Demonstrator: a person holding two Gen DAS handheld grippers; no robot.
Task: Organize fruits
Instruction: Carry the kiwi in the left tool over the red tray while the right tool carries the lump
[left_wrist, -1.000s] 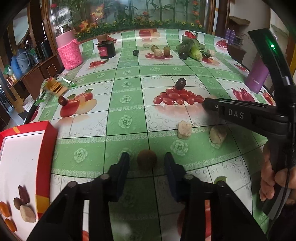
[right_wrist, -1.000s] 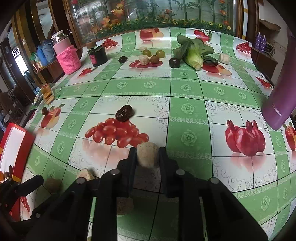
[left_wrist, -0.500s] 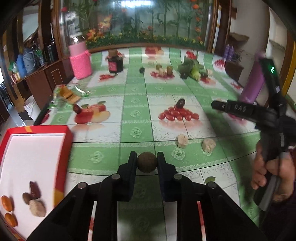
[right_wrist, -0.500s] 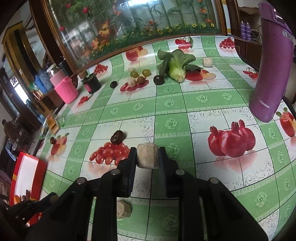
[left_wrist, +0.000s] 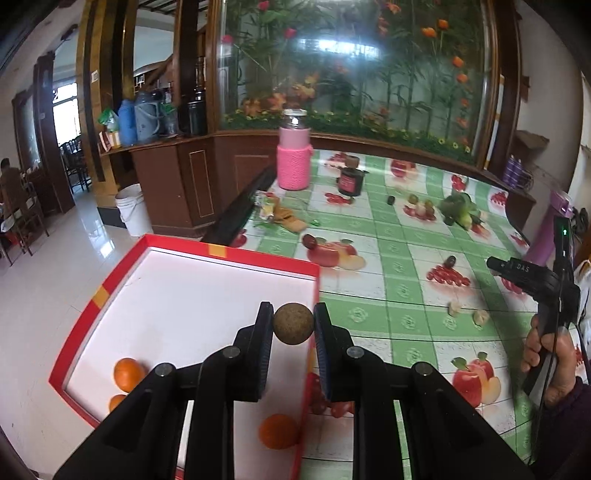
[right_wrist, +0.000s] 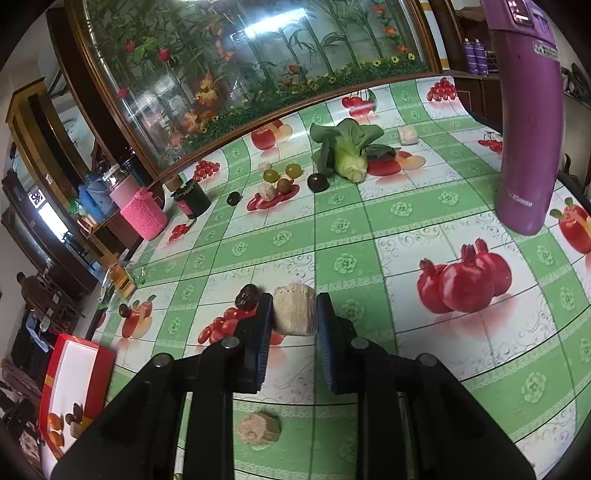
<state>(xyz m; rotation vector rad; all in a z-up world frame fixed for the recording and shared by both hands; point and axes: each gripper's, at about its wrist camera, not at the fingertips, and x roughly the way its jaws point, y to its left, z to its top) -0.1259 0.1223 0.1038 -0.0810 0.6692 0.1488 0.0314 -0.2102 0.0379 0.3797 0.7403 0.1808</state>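
My left gripper is shut on a round brown fruit and holds it above the right edge of the red-rimmed white tray. Small oranges lie in the tray. My right gripper is shut on a pale beige fruit and holds it above the green fruit-print tablecloth. The right gripper also shows in the left wrist view, at the right. A dark red date lies just left of the right gripper. A tan lump lies on the cloth below it.
A purple bottle stands at the right. Bok choy, grapes and a dark plum lie at the far side. A pink knitted jar and a dark jar stand at the far left. The tray also shows in the right wrist view.
My left gripper closed on the brown fruit, lifted it and swung left over the tray. My right gripper lifted the beige fruit higher above the cloth.
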